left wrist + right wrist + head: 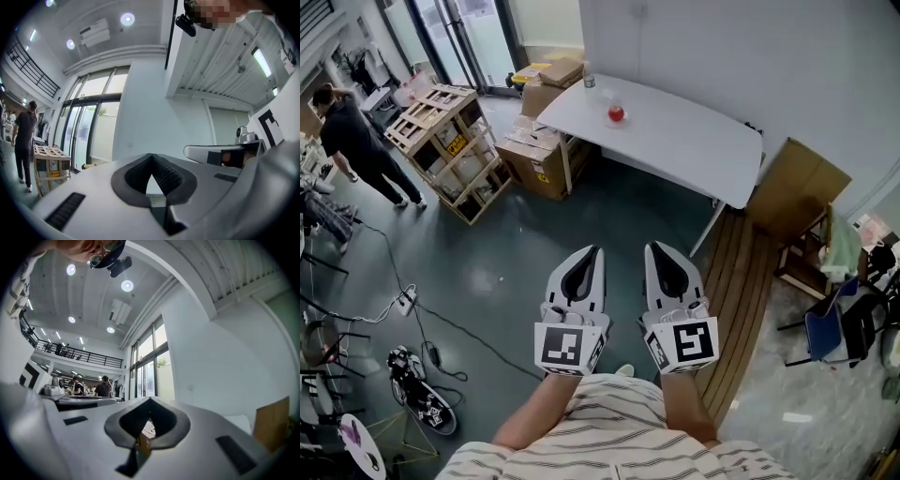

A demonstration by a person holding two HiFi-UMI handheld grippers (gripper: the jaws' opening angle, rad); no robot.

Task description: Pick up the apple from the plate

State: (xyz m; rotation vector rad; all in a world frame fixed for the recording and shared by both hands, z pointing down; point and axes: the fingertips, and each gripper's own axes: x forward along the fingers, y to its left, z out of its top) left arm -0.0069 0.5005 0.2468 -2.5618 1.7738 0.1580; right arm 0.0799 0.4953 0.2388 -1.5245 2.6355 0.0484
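Stage: approach | apple [617,113] upper centre on table [694,141], well apart | left gripper [593,251], right gripper [653,248]: jaws pressed together, empty, carried for transit

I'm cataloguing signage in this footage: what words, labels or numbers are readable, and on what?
None can be read.
Yellow label on the wooden crate: too small to read.
Label on the cardboard box: too small to read.
Cubes on the left tool and right tool: square black-and-white patterns, no letters.
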